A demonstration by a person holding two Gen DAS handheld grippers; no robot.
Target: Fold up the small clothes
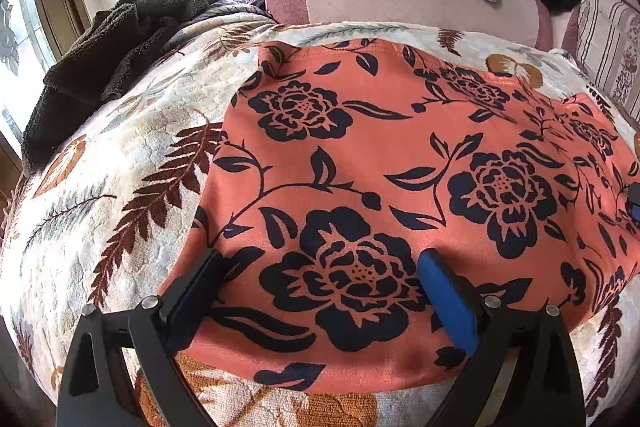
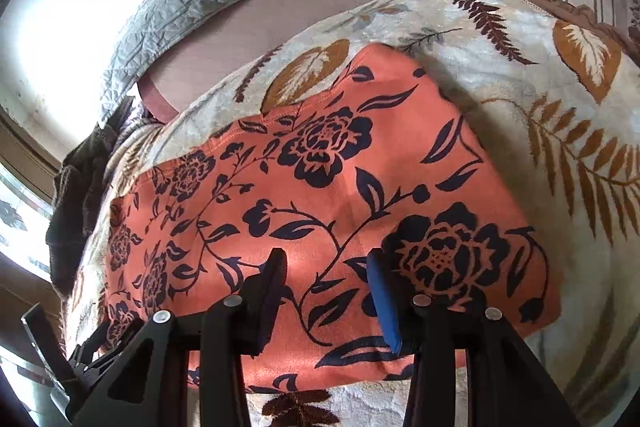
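We hover both grippers, the left gripper [image 1: 320,267] wide apart and the right gripper [image 2: 326,267] half apart, gripping nothing, over the near edge of the orange black-flowered cloth garment [image 1: 400,167] spread flat on the cream leaf-patterned blanket [image 1: 120,167], likely between folds, needing a fresh pinch on that edge next.

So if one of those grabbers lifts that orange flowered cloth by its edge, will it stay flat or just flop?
Probably flop: the orange flowered cloth lies limp, following the leaf-patterned blanket beneath. It looks thin, so likely light. Its fuzzy surface against the plush blanket suggests it would drag and bunch rather than slide if pushed.
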